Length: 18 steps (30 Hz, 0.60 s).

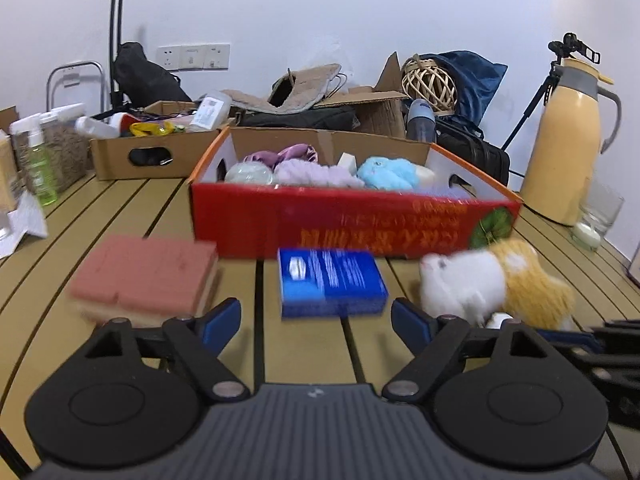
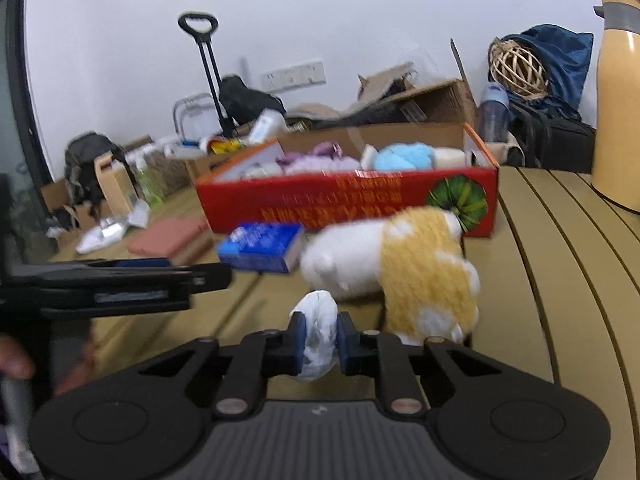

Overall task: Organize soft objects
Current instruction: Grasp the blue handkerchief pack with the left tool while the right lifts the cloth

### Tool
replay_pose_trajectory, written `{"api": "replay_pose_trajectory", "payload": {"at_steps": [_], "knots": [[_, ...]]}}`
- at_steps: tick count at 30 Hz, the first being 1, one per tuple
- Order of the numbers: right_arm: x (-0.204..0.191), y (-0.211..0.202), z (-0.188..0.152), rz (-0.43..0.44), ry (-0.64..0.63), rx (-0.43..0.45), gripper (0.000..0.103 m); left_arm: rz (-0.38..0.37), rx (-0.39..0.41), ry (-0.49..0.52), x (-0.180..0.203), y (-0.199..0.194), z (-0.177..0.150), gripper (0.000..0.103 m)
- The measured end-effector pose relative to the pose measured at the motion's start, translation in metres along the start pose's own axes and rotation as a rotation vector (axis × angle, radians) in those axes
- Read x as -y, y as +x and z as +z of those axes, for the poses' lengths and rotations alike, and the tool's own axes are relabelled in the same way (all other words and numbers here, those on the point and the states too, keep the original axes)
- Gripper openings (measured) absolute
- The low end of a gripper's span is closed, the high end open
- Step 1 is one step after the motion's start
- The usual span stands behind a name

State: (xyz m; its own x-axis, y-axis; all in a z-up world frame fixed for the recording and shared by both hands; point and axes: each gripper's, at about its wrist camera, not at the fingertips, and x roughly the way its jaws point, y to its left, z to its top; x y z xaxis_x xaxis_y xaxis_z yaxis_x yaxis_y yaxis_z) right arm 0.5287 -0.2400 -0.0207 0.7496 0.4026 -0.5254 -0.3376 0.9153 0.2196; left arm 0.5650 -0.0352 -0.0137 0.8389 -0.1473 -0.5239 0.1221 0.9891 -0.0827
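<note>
Right gripper (image 2: 320, 340) clamped on a small white wad (image 2: 318, 332) — plush toy (image 2: 404, 276) just right of it, long axis running left to right. Left gripper (image 1: 316, 318) wide open, empty — blue packet (image 1: 332, 282) dead ahead, red box (image 1: 352, 220) beyond.

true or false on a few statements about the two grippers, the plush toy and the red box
1. The right gripper is shut on a white part of the plush toy. True.
2. The left gripper holds the blue sponge pack. False: its jaws stand open, nothing between them.
3. The red box is empty. False: a light blue plush and purple soft things lie inside.
4. The pink sponge lies on the table outside the box. True.
</note>
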Motion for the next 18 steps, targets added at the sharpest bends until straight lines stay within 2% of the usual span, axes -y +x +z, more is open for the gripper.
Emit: {"api": "replay_pose_trajectory", "payload": {"at_steps": [3, 6, 9, 12, 14, 18], "knots": [[-0.001, 0.002, 0.01, -0.007, -0.01, 0.019, 0.016, 0.013, 0.0, -0.006, -0.002, 0.02, 0.013, 0.081], [-0.002, 0.002, 0.021, -0.006, -0.012, 0.04, 0.016, -0.007, -0.005, -0.027, -0.004, 0.031, 0.021, 0.076], [-0.002, 0.005, 0.031, -0.009, -0.031, 0.055, 0.016, -0.02, -0.016, -0.055, -0.008, 0.035, 0.021, 0.075], [0.002, 0.015, 0.042, -0.016, -0.034, 0.066, 0.016, -0.022, -0.003, -0.029, -0.003, 0.032, 0.02, 0.075], [0.01, 0.023, 0.048, -0.039, -0.021, 0.074, 0.016, -0.032, 0.015, 0.005, 0.003, 0.027, 0.018, 0.076], [0.03, 0.035, 0.051, -0.137, -0.03, 0.083, 0.014, -0.052, 0.068, 0.061, 0.017, 0.015, 0.013, 0.076]]}}
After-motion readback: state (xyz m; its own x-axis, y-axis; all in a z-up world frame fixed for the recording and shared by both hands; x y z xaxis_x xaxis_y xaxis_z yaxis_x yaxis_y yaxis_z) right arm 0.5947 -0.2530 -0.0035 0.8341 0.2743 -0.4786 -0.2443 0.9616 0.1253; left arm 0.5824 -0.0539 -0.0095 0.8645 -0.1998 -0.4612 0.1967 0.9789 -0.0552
